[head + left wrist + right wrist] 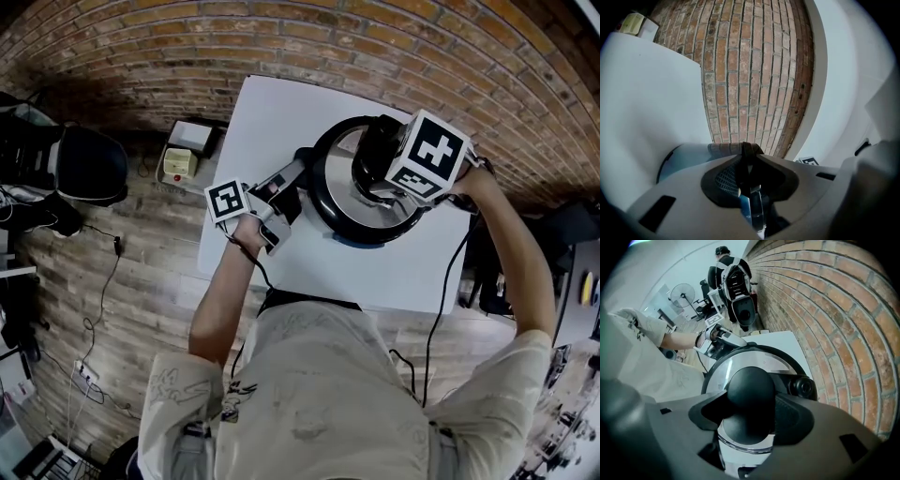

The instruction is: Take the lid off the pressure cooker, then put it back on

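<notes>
The black pressure cooker (349,229) stands on the white table (272,112). Its steel lid (336,174) rests on top. My right gripper (375,180) points steeply down under its marker cube (427,155). In the right gripper view the lid's round black knob (751,390) fills the gap of my right gripper (750,411), and both pads press on it. My left gripper (298,183) reaches in level from the left. It is shut on the cooker's thin black side handle (749,151), seen edge-on in the left gripper view. The cooker's wall is mostly hidden there.
A black valve (802,387) sits on the lid beside the knob. On the wooden floor left of the table lie a small yellow-and-white box (183,155), a black chair with bags (84,164) and cables. A brick wall runs behind the table.
</notes>
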Demonstrator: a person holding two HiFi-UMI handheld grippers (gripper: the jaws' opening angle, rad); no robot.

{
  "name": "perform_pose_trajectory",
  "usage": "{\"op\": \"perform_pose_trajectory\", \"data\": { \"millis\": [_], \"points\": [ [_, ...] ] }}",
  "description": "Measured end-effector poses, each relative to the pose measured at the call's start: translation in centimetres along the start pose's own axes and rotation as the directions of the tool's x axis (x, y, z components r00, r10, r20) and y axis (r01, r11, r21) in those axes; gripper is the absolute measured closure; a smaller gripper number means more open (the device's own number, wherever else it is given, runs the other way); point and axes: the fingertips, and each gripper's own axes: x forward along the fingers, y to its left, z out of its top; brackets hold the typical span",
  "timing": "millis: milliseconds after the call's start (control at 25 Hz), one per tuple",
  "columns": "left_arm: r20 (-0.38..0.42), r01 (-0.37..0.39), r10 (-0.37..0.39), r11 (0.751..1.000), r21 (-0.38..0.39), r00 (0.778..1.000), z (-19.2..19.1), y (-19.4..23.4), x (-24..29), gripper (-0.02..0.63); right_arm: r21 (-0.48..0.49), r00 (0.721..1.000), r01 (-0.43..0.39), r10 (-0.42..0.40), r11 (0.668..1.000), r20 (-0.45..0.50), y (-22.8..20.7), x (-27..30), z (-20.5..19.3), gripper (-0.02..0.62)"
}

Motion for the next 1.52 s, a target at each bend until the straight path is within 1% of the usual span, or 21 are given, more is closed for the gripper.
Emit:
{"op": "perform_pose_trajectory", "data": {
  "millis": [120, 240, 320, 440, 600, 880, 1120, 1200, 1240, 1320, 1400, 1440, 1480, 1520],
  "points": [
    [0.004, -0.004, 0.004, 1.000, -0.002, 1.000, 0.0, 0.0, 0.1, 0.509, -0.140, 0.999, -0.036, 0.030, 0.989, -0.042, 0.6, 0.2, -0.1, 0.293],
    [0.003, -0.011, 0.011, 1.000, -0.001, 1.000, 0.0, 0.0, 0.0, 0.509, -0.301, 0.997, -0.067, 0.052, 0.951, -0.058, 1.0, 0.2, -0.2, 0.291],
    [0.003, -0.017, 0.017, 1.000, 0.004, 1.000, 0.0, 0.1, 0.0, 0.509, -0.346, 0.996, -0.075, 0.053, 0.935, -0.072, 1.0, 0.3, -0.3, 0.288],
    [0.010, -0.020, 0.020, 1.000, 0.010, 1.000, 0.1, 0.0, -0.1, 0.509, -0.352, 0.994, -0.076, 0.042, 0.933, -0.102, 0.9, 0.4, -0.2, 0.287],
    [0.023, -0.018, 0.018, 1.000, 0.004, 1.000, 0.2, -0.1, -0.2, 0.509, -0.340, 0.995, -0.073, 0.045, 0.938, -0.088, 0.9, 0.4, 0.0, 0.287],
    [0.019, -0.031, 0.031, 0.999, 0.022, 0.999, 0.2, 0.1, -0.2, 0.511, -0.322, 0.996, -0.044, 0.017, 0.946, -0.089, 0.5, 0.3, 0.3, 0.285],
    [0.011, -0.046, 0.046, 0.997, 0.057, 0.999, 0.1, -0.1, -0.3, 0.515, -0.315, 0.997, -0.043, 0.023, 0.948, -0.067, 0.7, 0.3, 0.2, 0.284],
    [0.007, -0.072, 0.072, 0.993, 0.088, 0.997, 0.1, 0.0, -0.5, 0.515, -0.318, 0.998, -0.044, 0.031, 0.947, -0.048, 0.8, 0.3, 0.1, 0.281],
    [0.005, -0.097, 0.097, 0.989, 0.115, 0.995, 0.3, 0.2, -0.6, 0.512, -0.321, 0.999, -0.034, 0.026, 0.947, -0.031, 0.8, 0.3, 0.2, 0.270],
    [0.007, -0.135, 0.136, 0.974, 0.180, 0.991, 0.5, 0.4, -0.8, 0.511, -0.323, 1.000, -0.003, 0.009, 0.946, 0.015, 0.7, 0.0, 0.4, 0.224],
    [0.024, -0.159, 0.158, 0.958, 0.240, 0.987, 0.8, 0.1, -1.1, 0.488, -0.317, 0.997, 0.024, 0.000, 0.948, 0.075, 1.0, -0.6, 0.8, 0.213],
    [0.040, -0.185, 0.181, 0.943, 0.276, 0.983, 1.2, -0.1, -1.4, 0.468, -0.313, 0.994, 0.042, -0.007, 0.949, 0.113, 1.1, -1.0, 1.0, 0.213],
    [0.060, -0.218, 0.210, 0.922, 0.319, 0.976, 1.6, -0.2, -1.8, 0.457, -0.309, 0.988, 0.066, -0.018, 0.949, 0.156, 1.2, -1.5, 1.3, 0.210],
    [0.081, -0.252, 0.238, 0.896, 0.367, 0.968, 2.0, -0.4, -2.2, 0.456, -0.300, 0.978, 0.090, -0.028, 0.950, 0.206, 1.3, -2.0, 1.5, 0.210]
  ]
}}
